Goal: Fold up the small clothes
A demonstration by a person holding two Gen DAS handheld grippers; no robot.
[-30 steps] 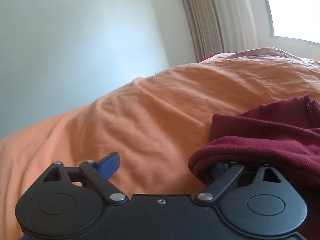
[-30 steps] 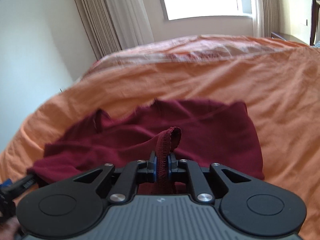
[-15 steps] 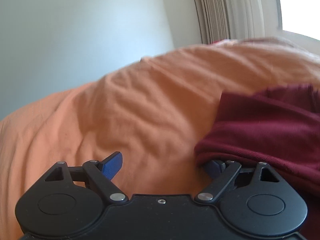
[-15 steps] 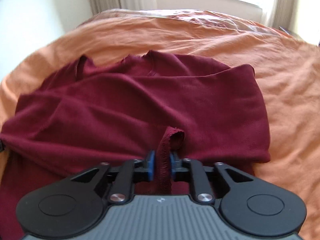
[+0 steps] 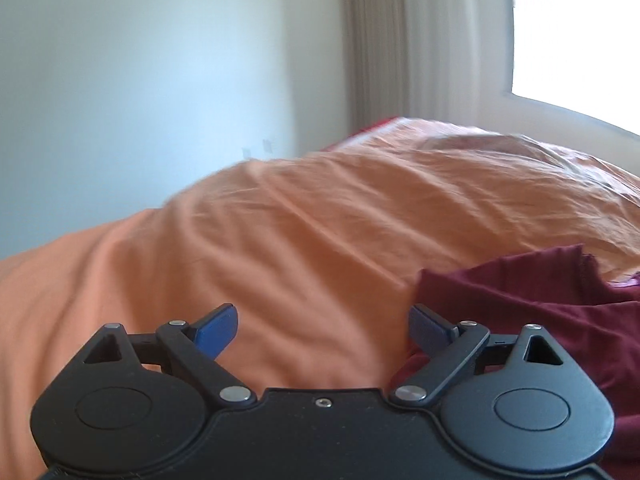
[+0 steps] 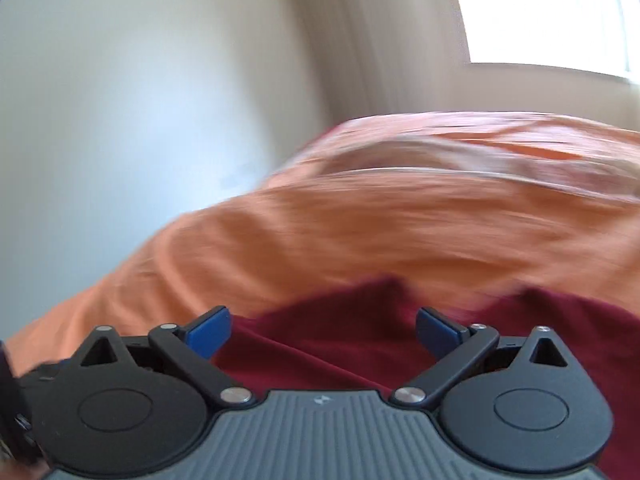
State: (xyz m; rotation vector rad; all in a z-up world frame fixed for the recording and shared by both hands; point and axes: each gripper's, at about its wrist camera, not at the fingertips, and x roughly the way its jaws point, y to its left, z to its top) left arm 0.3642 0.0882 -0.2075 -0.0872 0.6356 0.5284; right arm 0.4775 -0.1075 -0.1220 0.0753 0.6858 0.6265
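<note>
My left tool (image 5: 323, 330) is gaping wide over the orange bed cover (image 5: 304, 240), gripping nothing; the dark red shirt (image 5: 532, 304) is lying just beside its right finger (image 5: 430, 326). My right tool (image 6: 323, 330) is also spreading wide and empty, with the shirt (image 6: 332, 344) lying right under and ahead of it on the bed cover (image 6: 360, 232). That view is blurring.

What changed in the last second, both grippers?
The right gripper let go of the maroon shirt's hem: jaws now wide open, camera tilted up and blurred. The left gripper was open throughout; cloth has slid off its right finger. The shirt remains on the orange bedspread.
</note>
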